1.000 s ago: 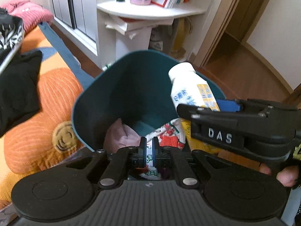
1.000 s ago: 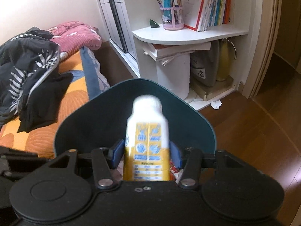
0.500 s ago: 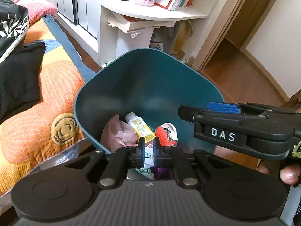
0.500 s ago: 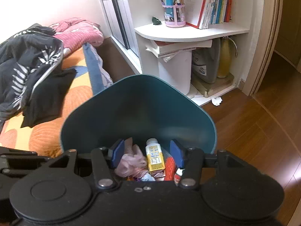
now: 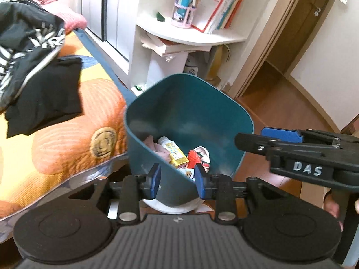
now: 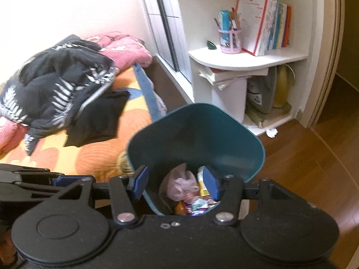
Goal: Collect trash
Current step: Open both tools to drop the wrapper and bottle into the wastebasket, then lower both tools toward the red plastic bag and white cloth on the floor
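A teal trash bin (image 5: 202, 107) stands on the wooden floor (image 6: 303, 157) just beside the edge of the bed (image 5: 67, 134), its mouth tilted toward both cameras. Inside it, at the bottom, lie a small white bottle with a yellow label (image 5: 172, 151), a crumpled pink bag (image 6: 179, 183), a red wrapper (image 5: 194, 158) and other printed wrappers, all touching one another. The left tongs (image 5: 177, 180) are apart and empty, their blue pads either side of the bin's near rim; whether they touch it cannot be told. The right tongs (image 6: 176, 182) are also apart and hold nothing, hovering above the bin's near rim with the trash visible between the pads. In the left wrist view the right tool enters from the right edge, level with the bin's right rim. On the bed's orange flower-patterned cover lie a black garment (image 5: 44, 94), a black cloth with white leaf print (image 6: 56, 89) and a pink blanket (image 6: 125, 47). Behind the bin stands a white corner shelf (image 6: 246, 60) carrying a row of books (image 6: 267, 22) and a pink pen holder (image 6: 231, 38). A white crumpled scrap (image 6: 272, 132) lies on the floor at the shelf's foot.
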Motion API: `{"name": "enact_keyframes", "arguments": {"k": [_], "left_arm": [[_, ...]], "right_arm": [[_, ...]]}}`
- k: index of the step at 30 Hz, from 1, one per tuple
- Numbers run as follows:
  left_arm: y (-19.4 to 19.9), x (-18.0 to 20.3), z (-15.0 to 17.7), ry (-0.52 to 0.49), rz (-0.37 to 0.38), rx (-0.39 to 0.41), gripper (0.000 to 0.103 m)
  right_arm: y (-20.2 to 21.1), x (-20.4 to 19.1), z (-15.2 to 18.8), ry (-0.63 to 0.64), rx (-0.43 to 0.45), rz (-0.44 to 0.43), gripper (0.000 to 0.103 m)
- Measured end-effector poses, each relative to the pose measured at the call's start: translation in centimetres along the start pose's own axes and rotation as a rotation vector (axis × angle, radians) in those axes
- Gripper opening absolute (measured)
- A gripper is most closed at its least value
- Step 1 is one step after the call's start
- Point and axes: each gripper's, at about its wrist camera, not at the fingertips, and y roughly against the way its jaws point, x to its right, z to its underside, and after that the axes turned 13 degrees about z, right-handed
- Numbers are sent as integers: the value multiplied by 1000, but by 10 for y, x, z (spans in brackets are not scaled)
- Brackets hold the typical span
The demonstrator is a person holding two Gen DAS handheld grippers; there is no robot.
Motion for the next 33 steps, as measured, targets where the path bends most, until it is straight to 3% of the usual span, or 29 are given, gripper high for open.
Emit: {"name": "enact_keyframes", "arguments": {"k": [3, 5, 12, 14, 16, 20, 25, 28, 33], "left_arm": [[23, -3, 8, 1, -20, 23, 38], [41, -7, 15, 4, -31, 47, 56], [96, -31, 44, 36, -70, 95, 60], [112, -41, 55, 49, -89, 112, 73], [127, -53, 66, 64, -107, 132, 76], [145, -81, 89, 119, -129, 134, 84], [147, -125, 120, 187, -169, 126, 86], [138, -160, 142, 251, -182, 105, 95], [103, -211, 179, 308, -226, 0, 95]], "right_arm": [[18, -11, 2, 21, 18, -32, 54], [29, -19, 4, 38, 27, -50, 54], [54, -59, 17, 101, 22, -131, 54], [57, -73, 24, 128, 9, -155, 54], [57, -88, 33, 167, -10, -177, 54], [45, -121, 53, 226, -83, -230, 54], [17, -160, 83, 280, -196, -270, 54], [-14, -180, 107, 291, -304, -280, 54], [-87, -202, 151, 245, -489, -249, 54]]}}
